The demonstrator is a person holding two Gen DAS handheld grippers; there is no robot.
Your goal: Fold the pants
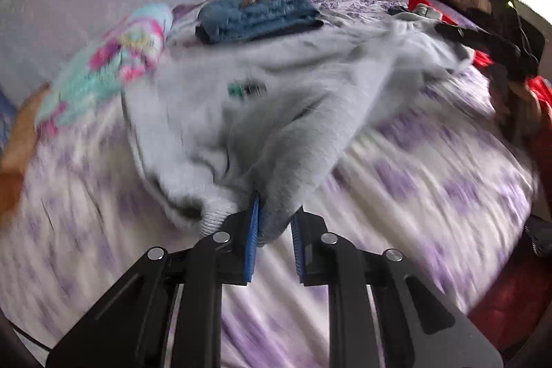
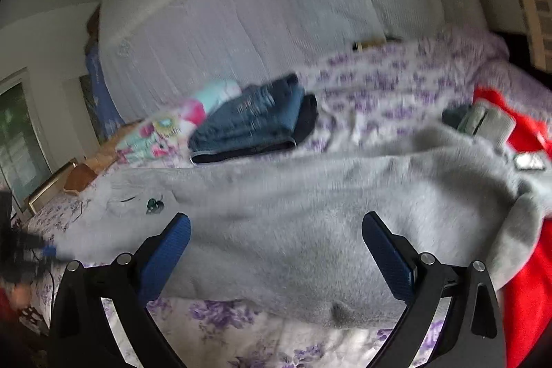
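Grey sweatpants (image 1: 262, 99) lie spread on a bed with a purple-flowered sheet (image 1: 431, 181). My left gripper (image 1: 274, 223) is shut on a cuff end of the grey pants and lifts it off the sheet; the view is blurred by motion. In the right wrist view the grey pants (image 2: 327, 206) stretch across the bed. My right gripper (image 2: 276, 230) is open, its blue pads (image 2: 169, 250) wide apart just above the pants, holding nothing. The right gripper also shows at the far right of the left wrist view (image 1: 510, 43).
A folded stack of blue jeans (image 1: 258, 11) (image 2: 255, 123) lies beyond the grey pants. A pink and turquoise patterned garment (image 1: 110, 64) (image 2: 162, 130) lies to their left. Red clothing (image 2: 524, 230) and a small grey bundle (image 2: 486, 123) lie at the right. A white curtain (image 2: 241, 16) hangs behind the bed.
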